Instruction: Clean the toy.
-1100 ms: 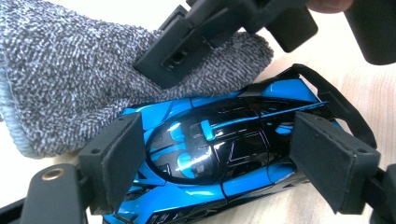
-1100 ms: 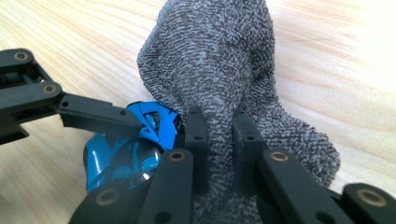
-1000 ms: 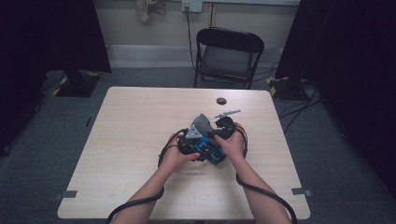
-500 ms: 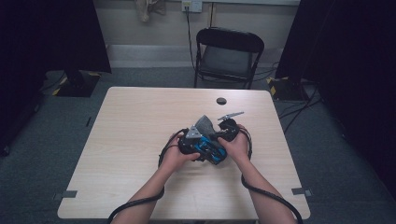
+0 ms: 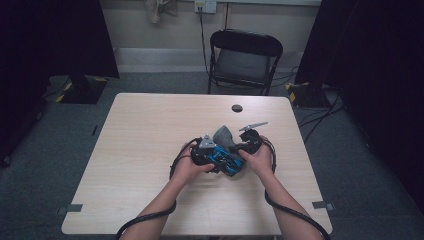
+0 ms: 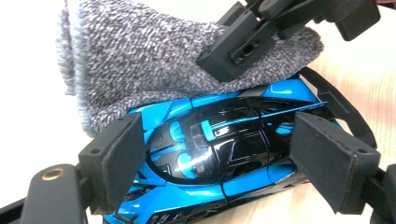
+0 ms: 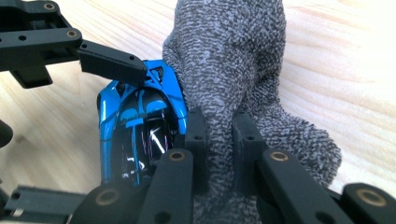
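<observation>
While the left gripper (image 6: 219, 158) straddles the glossy blue-and-black toy sports car (image 6: 219, 154) with its pads at the car's flanks, the right gripper (image 7: 219, 140) is clamped tight on a fold of the grey knitted sock (image 7: 233, 70). Both things sit near the middle of the light wooden tabletop (image 5: 145, 130), a little toward the right edge and the person's side, with the sock draped over the far part of the car. The step in hand looks like pulling the sock over the car, or off it; I cannot tell which. The next move calls for a steady hold on the car while the right gripper draws the knit along the body without snagging.

Whether the left pads actually press on the car is hard to make out. The car's far end lies hidden under the sock. A small dark round object (image 5: 237, 108) near the far edge is too small to identify.
</observation>
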`<control>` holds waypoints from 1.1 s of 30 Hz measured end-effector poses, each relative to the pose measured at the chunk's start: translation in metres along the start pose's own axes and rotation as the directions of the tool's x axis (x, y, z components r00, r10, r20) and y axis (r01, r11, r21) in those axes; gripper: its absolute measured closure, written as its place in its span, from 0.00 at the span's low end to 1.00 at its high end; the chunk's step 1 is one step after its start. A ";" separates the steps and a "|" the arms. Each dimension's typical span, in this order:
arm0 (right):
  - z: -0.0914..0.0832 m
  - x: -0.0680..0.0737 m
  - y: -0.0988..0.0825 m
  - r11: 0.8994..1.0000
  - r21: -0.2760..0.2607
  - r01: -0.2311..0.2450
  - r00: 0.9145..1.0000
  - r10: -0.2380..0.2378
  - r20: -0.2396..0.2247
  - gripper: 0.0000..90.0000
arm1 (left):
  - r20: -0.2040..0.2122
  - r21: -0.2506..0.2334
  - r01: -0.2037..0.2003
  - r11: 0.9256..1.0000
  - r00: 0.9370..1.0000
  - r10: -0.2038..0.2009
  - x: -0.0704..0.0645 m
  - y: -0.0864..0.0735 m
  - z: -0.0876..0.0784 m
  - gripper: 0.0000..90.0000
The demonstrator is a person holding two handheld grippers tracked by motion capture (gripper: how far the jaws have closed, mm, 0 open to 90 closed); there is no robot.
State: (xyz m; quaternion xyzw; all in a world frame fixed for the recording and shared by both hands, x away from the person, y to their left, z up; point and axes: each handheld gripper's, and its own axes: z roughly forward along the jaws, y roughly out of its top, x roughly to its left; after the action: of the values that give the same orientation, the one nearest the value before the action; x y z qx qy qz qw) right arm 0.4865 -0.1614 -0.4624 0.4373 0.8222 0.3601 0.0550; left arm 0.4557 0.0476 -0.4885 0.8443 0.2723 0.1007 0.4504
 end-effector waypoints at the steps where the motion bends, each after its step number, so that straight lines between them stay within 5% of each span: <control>1: -0.001 0.000 -0.001 1.000 -0.001 -0.003 1.000 0.003 -0.001 0.89 | -0.001 0.000 0.003 1.000 1.000 -0.003 0.000 0.000 0.000 0.20; 21: -0.030 -0.010 -0.021 1.000 -0.004 -0.022 1.000 0.022 -0.014 0.89 | -0.002 0.016 -0.003 1.000 1.000 0.003 -0.001 0.002 0.000 0.20; 33: -0.049 -0.017 -0.028 0.999 0.043 -0.017 1.000 0.016 0.019 0.89 | -0.005 0.016 -0.001 1.000 1.000 0.001 -0.001 0.002 0.000 0.20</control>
State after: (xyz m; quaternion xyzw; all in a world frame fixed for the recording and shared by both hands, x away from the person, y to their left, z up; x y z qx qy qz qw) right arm 0.4584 -0.2113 -0.4478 0.4485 0.8257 0.3385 0.0503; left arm 0.4558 0.0460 -0.4867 0.8478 0.2737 0.1012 0.4429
